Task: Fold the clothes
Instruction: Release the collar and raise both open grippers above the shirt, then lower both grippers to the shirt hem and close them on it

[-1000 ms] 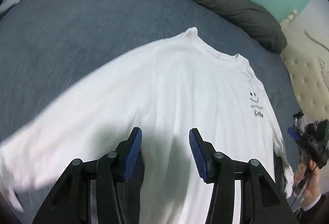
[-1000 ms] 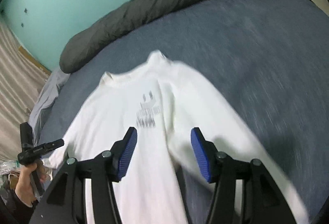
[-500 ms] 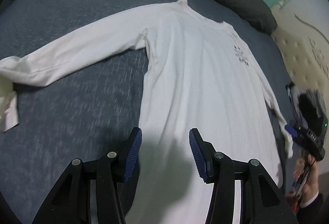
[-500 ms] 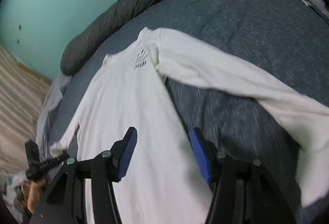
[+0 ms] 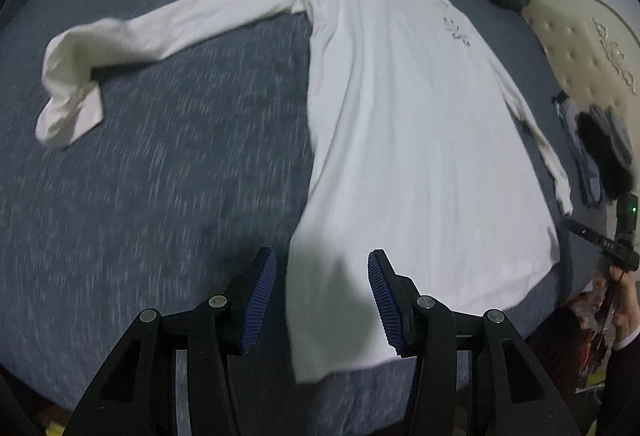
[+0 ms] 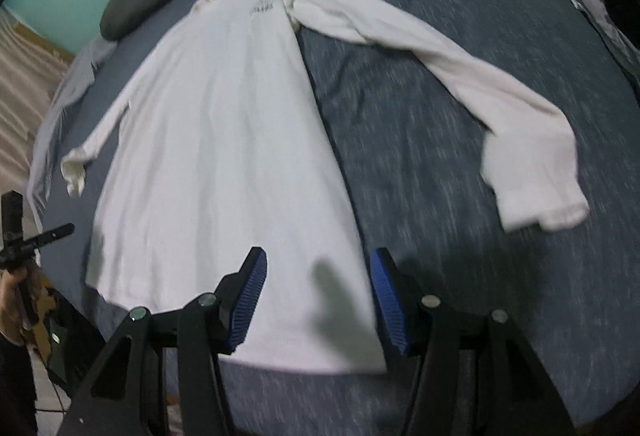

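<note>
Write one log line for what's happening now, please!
shirt: flat on bed | left gripper: open, empty | right gripper: open, empty | fold: not begun

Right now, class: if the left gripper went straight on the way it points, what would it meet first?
Probably the shirt: its hem corner lies between the open left gripper fingers, on the bed. Depth is unclear.

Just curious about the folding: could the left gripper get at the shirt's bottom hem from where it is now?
Probably yes: the left gripper hangs open over the white shirt, its hem corner below the jaws, nothing between.
</note>
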A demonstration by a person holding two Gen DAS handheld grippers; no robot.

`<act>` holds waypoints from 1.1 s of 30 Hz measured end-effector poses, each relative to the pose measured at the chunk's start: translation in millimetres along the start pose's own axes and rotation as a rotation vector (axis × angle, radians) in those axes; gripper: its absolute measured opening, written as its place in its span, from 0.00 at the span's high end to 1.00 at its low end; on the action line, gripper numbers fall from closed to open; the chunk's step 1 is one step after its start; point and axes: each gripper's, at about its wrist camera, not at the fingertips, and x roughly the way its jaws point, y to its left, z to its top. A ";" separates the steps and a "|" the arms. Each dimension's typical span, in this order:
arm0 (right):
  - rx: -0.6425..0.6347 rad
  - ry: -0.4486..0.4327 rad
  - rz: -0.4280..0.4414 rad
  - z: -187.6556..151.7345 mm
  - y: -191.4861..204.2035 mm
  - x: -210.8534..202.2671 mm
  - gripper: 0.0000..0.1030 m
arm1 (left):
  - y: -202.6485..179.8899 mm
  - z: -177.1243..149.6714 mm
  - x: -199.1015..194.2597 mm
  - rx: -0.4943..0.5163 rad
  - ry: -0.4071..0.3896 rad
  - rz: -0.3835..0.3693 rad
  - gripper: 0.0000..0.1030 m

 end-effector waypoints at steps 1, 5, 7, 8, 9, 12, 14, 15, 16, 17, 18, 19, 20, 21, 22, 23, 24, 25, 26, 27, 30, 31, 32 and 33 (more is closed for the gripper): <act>-0.002 0.007 -0.008 -6.1 -1.6 -2.3 0.46 | 1.2 -6.2 -2.1 0.003 0.003 0.006 0.49; -0.010 0.039 -0.029 -29.0 -6.8 -10.7 0.46 | 5.7 -24.1 -3.3 -0.006 0.029 0.004 0.49; -0.016 0.051 -0.039 -37.3 -7.5 -12.2 0.46 | 9.0 -30.8 -2.2 -0.020 0.041 -0.008 0.49; -0.018 0.057 -0.039 -40.9 -7.8 -12.6 0.46 | 11.1 -34.2 -1.8 -0.029 0.046 -0.012 0.49; -0.020 0.063 -0.038 -44.5 -8.0 -12.9 0.46 | 13.1 -37.1 -1.8 -0.035 0.048 -0.011 0.49; -0.015 0.068 -0.035 -51.1 -10.0 -13.3 0.47 | 16.9 -44.2 -1.0 -0.046 0.054 -0.011 0.49; -0.014 0.067 -0.030 -54.6 -11.3 -13.6 0.49 | 21.0 -48.4 1.4 -0.062 0.062 -0.014 0.49; -0.013 0.066 -0.027 -55.6 -11.6 -13.9 0.50 | 22.6 -49.8 3.7 -0.071 0.068 -0.018 0.49; -0.010 0.066 -0.025 -56.9 -12.2 -13.4 0.52 | 24.1 -51.2 5.9 -0.080 0.073 -0.021 0.49; -0.008 0.067 -0.023 -58.3 -12.8 -12.9 0.52 | 25.6 -52.5 8.3 -0.088 0.079 -0.026 0.49; 0.000 0.072 -0.021 -58.7 -15.3 -10.8 0.53 | 27.0 -53.6 11.0 -0.095 0.085 -0.031 0.49; 0.009 0.077 -0.019 -59.0 -17.8 -8.5 0.54 | 28.5 -54.5 13.7 -0.104 0.090 -0.033 0.49; 0.023 0.079 -0.014 -58.7 -20.3 -6.6 0.55 | 29.7 -55.1 15.5 -0.110 0.094 -0.033 0.49; 0.034 0.079 -0.012 -58.5 -21.7 -5.6 0.57 | 30.6 -55.8 17.7 -0.115 0.097 -0.034 0.49; 0.036 0.081 -0.014 -58.0 -22.0 -5.0 0.57 | 30.8 -56.6 19.8 -0.117 0.102 -0.037 0.50; 0.036 0.082 -0.015 -57.5 -22.1 -4.5 0.58 | 31.1 -57.3 22.0 -0.119 0.107 -0.041 0.50; 0.037 0.084 -0.017 -56.9 -22.3 -3.9 0.59 | 31.3 -57.9 24.0 -0.121 0.111 -0.044 0.50; 0.039 0.089 -0.022 -56.6 -22.5 -2.6 0.59 | 31.3 -58.2 25.7 -0.121 0.114 -0.047 0.50; 0.041 0.092 -0.024 -56.5 -23.2 -1.2 0.59 | 31.3 -58.5 27.5 -0.122 0.116 -0.050 0.50; 0.041 0.095 -0.024 -56.6 -23.8 -0.1 0.62 | 31.4 -58.8 29.3 -0.123 0.119 -0.053 0.50; 0.040 0.103 -0.026 -58.2 -24.7 3.9 0.72 | 29.8 -59.9 33.6 -0.122 0.122 -0.063 0.54; 0.042 0.100 -0.025 -58.3 -25.2 4.8 0.77 | 28.5 -60.1 35.0 -0.116 0.124 -0.066 0.60; 0.045 0.097 -0.025 -58.5 -25.8 5.7 0.79 | 27.5 -60.1 36.1 -0.110 0.128 -0.068 0.63; 0.046 0.095 -0.023 -58.6 -26.3 6.5 0.84 | 26.5 -60.1 37.2 -0.105 0.131 -0.070 0.71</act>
